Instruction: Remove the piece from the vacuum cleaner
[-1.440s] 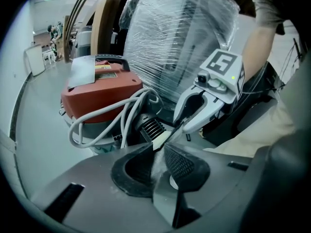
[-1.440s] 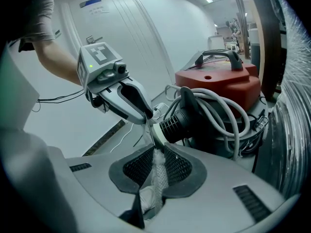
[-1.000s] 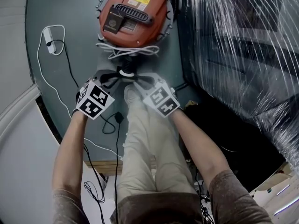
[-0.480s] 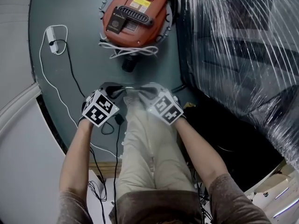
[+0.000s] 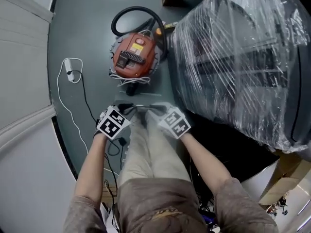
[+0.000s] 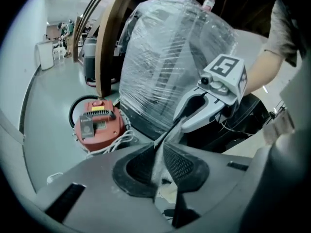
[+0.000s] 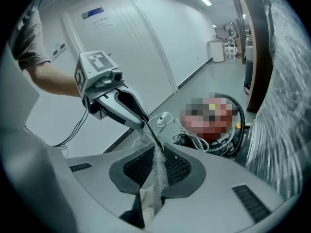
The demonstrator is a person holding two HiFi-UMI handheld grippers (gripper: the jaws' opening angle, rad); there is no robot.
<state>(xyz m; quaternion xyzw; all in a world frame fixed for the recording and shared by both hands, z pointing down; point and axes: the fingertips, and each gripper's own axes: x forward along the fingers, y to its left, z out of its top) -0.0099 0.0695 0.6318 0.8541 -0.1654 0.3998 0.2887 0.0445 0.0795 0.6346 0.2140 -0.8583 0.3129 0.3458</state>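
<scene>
The red round vacuum cleaner (image 5: 133, 57) stands on the grey floor, its black hose (image 5: 138, 12) looped behind it. The removed piece (image 5: 141, 108) is a thin whitish mesh strip, stretched between my two grippers over the person's legs, well clear of the vacuum. My left gripper (image 5: 127, 108) is shut on one end and my right gripper (image 5: 154, 109) on the other. In the left gripper view the strip (image 6: 158, 161) runs edge-on between the black pads, toward the right gripper (image 6: 181, 123). The right gripper view shows the mesh (image 7: 158, 171) pinched likewise, with the left gripper (image 7: 146, 125) opposite.
A large bulky object wrapped in clear plastic film (image 5: 243, 57) fills the right side. A white power strip (image 5: 69, 69) and its cable lie on the floor at left. A white cord (image 5: 131, 78) is bundled at the vacuum's near side. A cardboard box (image 5: 286, 178) is at lower right.
Both grippers have pulled back from the vacuum's front port with the thin piece held between them. The vacuum now looks smaller and farther off, and the view takes in more floor.
</scene>
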